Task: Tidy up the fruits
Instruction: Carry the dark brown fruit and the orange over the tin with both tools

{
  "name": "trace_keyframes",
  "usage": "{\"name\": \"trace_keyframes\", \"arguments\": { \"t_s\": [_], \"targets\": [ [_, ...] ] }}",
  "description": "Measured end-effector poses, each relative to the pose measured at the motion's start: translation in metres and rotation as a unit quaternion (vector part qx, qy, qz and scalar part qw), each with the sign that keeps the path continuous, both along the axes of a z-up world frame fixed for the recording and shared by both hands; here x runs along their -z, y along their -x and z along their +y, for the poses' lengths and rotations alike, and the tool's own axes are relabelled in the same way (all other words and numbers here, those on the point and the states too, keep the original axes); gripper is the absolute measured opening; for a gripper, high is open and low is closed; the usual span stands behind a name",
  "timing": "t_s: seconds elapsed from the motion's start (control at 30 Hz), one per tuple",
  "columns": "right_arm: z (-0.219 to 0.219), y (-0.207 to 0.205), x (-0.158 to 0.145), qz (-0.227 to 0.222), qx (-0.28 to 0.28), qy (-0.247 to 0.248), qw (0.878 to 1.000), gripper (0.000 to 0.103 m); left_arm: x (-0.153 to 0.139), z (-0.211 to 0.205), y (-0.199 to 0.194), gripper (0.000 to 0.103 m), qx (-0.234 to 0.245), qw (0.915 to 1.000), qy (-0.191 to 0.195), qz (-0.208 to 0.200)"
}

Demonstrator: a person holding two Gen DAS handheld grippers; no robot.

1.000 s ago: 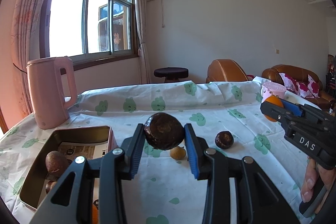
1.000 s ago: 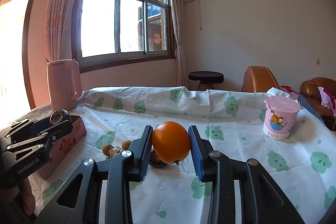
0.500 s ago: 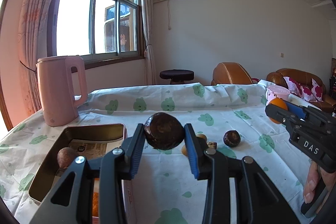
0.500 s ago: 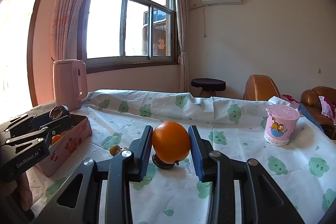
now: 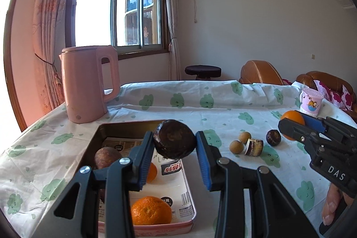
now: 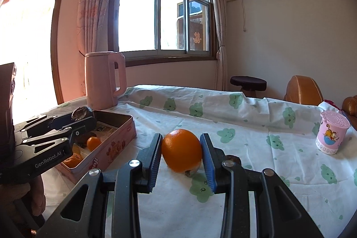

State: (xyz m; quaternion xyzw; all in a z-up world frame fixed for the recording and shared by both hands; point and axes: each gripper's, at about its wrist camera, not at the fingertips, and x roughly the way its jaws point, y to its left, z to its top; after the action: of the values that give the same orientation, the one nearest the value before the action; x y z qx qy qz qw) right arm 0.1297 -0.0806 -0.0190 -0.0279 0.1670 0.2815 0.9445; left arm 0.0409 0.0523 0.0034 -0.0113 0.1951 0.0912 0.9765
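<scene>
The left gripper [image 5: 174, 150] pinches a dark round fruit [image 5: 173, 141] across its middle, above the tin [image 5: 98, 133]. The right gripper [image 6: 181, 156] squeezes an orange [image 6: 181, 153]; both fruits look firm, light and liable to roll

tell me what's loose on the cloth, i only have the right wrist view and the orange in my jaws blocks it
Observer: The left wrist view shows four pieces right of the tin: two small tan fruits, a cut piece and a dark round fruit.
Operator: any room left in the tin
Observer: Yes. A brown fruit sits at its left side and two oranges nearer the camera; the printed liner on the right lies bare.
</scene>
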Motion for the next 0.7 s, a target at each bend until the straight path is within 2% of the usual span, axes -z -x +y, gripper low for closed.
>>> {"name": "trace_keyframes", "arguments": {
  "t_s": [0.23, 0.7],
  "targets": [
    [0.037, 0.001, -0.007, 0.001, -0.037, 0.004, 0.999, 0.037, -0.002, 0.023, 0.005, 0.039, -0.018, 0.9998, 0.002, 0.005],
    [0.098, 0.003, -0.009, 0.003, -0.093, 0.021, 0.995, 0.037, 0.008, 0.061, 0.000, 0.039, -0.052, 0.9975, 0.018, 0.044]
  ]
}}
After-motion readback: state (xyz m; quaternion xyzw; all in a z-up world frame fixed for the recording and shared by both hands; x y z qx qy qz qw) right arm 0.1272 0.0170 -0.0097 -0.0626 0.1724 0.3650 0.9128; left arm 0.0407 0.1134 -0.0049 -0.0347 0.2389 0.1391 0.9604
